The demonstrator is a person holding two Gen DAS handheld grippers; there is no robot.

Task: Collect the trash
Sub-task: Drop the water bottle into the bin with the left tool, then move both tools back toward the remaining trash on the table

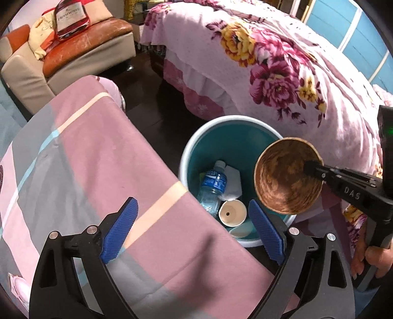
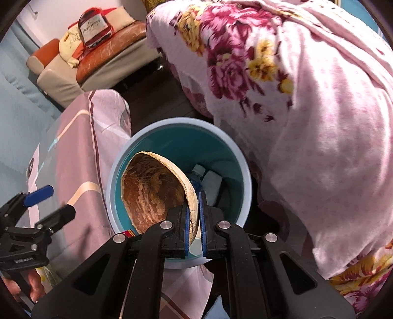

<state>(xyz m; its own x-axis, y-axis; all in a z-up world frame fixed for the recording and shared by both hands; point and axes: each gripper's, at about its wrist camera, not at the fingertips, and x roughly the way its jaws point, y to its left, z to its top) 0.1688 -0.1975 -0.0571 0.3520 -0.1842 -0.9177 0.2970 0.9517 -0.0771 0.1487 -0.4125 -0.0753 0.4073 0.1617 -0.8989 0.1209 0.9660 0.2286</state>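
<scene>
A teal trash bin (image 1: 196, 144) with a pale rim stands on the dark floor between two covered surfaces; it also shows in the right wrist view (image 2: 242, 171). Inside lie a plastic bottle (image 1: 212, 184), a white paper scrap (image 1: 233, 180) and a paper cup (image 1: 232, 212). My right gripper (image 2: 193, 216) is shut on the rim of a brown coconut-shell bowl (image 2: 152, 193) and holds it tilted above the bin; the bowl also shows in the left wrist view (image 1: 287, 174). My left gripper (image 1: 191, 230) is open and empty, over the striped cloth's edge beside the bin.
A pink-and-grey striped cloth (image 1: 98, 152) covers a surface left of the bin. A floral bedspread (image 1: 282, 73) drapes the bed on the right. A sofa (image 1: 86, 46) with a red Hennessy bag (image 1: 70, 19) stands at the back left.
</scene>
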